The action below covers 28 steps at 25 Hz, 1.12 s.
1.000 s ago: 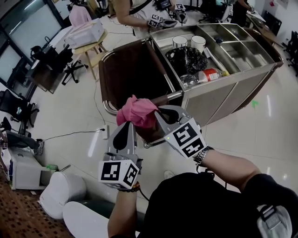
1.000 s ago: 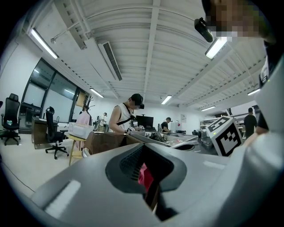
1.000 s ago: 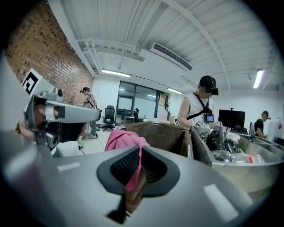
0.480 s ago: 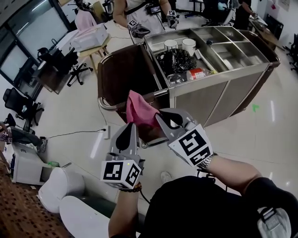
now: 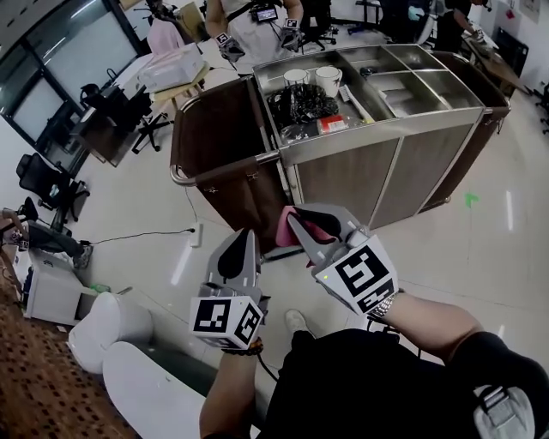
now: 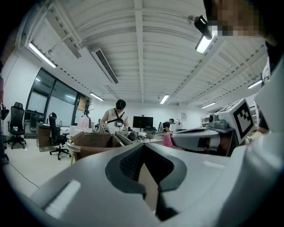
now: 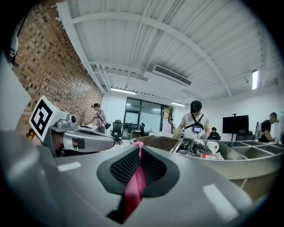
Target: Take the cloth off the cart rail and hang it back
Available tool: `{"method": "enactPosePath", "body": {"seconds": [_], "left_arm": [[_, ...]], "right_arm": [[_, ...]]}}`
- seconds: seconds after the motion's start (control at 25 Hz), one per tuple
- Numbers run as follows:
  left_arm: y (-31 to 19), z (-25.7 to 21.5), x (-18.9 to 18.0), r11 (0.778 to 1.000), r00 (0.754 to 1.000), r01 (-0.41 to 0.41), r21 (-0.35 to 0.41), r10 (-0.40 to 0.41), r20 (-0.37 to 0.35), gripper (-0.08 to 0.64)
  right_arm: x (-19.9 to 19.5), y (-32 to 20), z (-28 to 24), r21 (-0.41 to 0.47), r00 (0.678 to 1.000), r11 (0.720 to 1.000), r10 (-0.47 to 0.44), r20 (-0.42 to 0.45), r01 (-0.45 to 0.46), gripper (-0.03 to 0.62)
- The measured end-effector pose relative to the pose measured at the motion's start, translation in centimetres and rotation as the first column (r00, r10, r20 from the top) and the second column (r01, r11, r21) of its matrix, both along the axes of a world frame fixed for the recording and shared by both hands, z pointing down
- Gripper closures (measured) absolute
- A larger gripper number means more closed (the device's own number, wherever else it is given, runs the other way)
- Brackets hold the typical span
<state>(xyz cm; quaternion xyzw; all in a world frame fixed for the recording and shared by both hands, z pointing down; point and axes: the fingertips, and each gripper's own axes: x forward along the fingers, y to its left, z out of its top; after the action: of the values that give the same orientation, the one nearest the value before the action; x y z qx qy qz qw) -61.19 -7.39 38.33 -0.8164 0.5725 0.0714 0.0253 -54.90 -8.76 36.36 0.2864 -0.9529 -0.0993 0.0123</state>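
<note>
A pink cloth (image 5: 302, 226) hangs bunched from my right gripper (image 5: 297, 215), which is shut on it. In the right gripper view the cloth (image 7: 135, 186) shows as a thin pink strip pinched between the jaws. My left gripper (image 5: 243, 234) is just left of it, apart from the cloth, with its jaws together and nothing in them. From the left gripper view the cloth (image 6: 167, 140) peeks out beside the right gripper. The cart's curved metal rail (image 5: 220, 169) rims a brown bag on the cart's left end, beyond both grippers, and it is bare.
The steel cart (image 5: 386, 129) holds two white cups (image 5: 310, 79), a black bundle (image 5: 298, 103) and several trays. A person (image 5: 257, 21) stands behind it. Office chairs (image 5: 51, 184) are at the left, and a white bin (image 5: 111, 330) and a floor cable (image 5: 141, 233) at the near left.
Both grippers have drawn back from the cart rail toward me. The cloth came away with the right gripper, and the left gripper now sits apart from it.
</note>
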Motion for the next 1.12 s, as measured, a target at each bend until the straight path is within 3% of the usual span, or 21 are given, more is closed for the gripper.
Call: {"method": "enactPosePath", "body": {"seconds": [0.4, 0.56, 0.68, 0.8, 0.92, 1.04, 1.12], "left_arm": [[4.7, -0.5, 6.0, 0.999, 0.998, 0.051, 0.006, -0.051, 0.034, 0.557], [7.0, -1.6, 6.7, 0.998, 0.997, 0.057, 0.024, -0.058, 0.046, 0.557], [8.3, -2.4, 6.9, 0.998, 0.997, 0.048, 0.038, -0.05, 0.054, 0.557], [9.4, -2.7, 6.6, 0.998, 0.997, 0.034, 0.047, -0.037, 0.064, 0.557], [10.4, -3.1, 6.0, 0.998, 0.997, 0.023, 0.059, -0.028, 0.078, 0.557], [11.0, -3.3, 4.9, 0.997, 0.996, 0.016, 0.07, -0.022, 0.086, 0.557], [11.6, -3.5, 4.4, 0.997, 0.996, 0.007, 0.074, -0.014, 0.092, 0.557]], "right_arm": [[6.0, 5.6, -2.2, 0.034, 0.995, 0.996, -0.08, 0.052, 0.078, 0.587], [6.9, 8.3, -3.2, -0.041, 0.994, 0.996, -0.077, 0.076, 0.08, 0.586], [7.2, 9.5, -4.1, 0.041, 0.994, 0.995, -0.088, 0.071, 0.086, 0.586], [7.0, 11.0, -4.5, -0.025, 0.994, 0.998, -0.063, 0.086, 0.065, 0.586], [6.4, 11.6, -4.9, 0.076, 0.995, 0.995, -0.07, 0.073, 0.064, 0.586], [5.4, 12.6, -5.0, -0.004, 0.995, 0.999, -0.043, 0.086, 0.044, 0.586], [4.7, 13.1, -5.3, 0.015, 0.995, 0.999, -0.041, 0.088, 0.04, 0.586]]}}
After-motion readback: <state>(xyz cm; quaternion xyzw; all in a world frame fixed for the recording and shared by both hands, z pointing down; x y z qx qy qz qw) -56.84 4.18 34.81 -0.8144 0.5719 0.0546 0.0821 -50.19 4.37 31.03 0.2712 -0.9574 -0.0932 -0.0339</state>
